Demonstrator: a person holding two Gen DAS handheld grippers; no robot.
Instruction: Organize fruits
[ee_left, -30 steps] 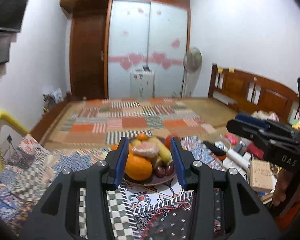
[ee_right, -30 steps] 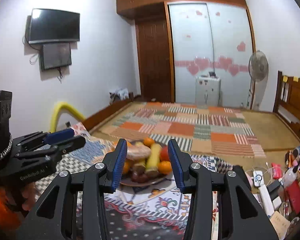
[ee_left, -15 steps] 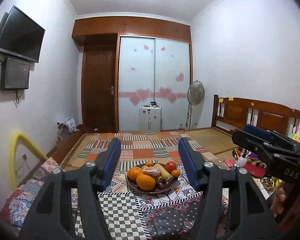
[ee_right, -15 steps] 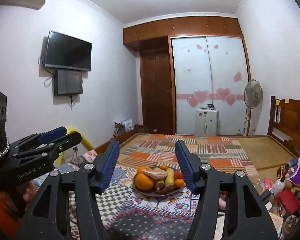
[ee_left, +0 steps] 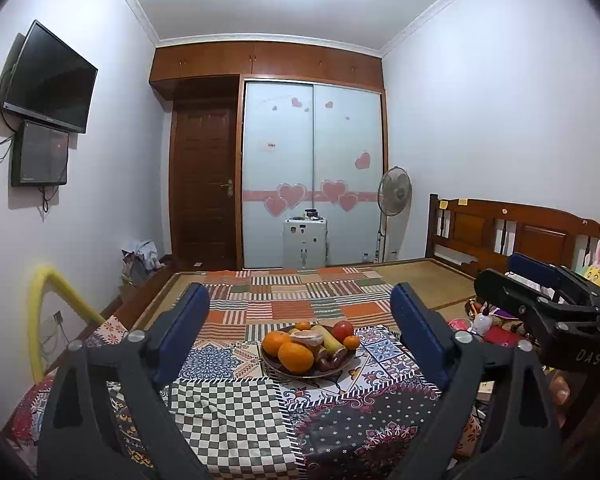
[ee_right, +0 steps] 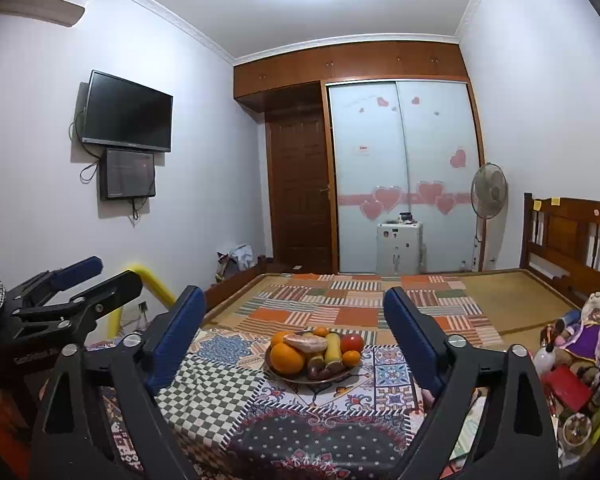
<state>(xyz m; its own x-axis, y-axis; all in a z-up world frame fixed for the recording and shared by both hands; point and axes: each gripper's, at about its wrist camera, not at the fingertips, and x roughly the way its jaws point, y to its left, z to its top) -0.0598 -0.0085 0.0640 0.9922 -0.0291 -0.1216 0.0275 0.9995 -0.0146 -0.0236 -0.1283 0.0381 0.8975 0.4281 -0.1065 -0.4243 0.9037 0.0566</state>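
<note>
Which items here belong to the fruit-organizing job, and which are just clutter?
Job: plate, oranges, banana, tomato, left claw, right claw.
Clutter: fan, TV, red pouch, spray bottle.

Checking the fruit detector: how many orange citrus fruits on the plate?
4: two big oranges front-left, a small one at the right edge, another at the back; more may be hidden.

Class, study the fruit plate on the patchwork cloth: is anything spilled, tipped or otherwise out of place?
Nothing stands out. The fruit sits heaped on its plate, none spilled onto the patchwork cloth. Both grippers, left and right, are open and empty.
</note>
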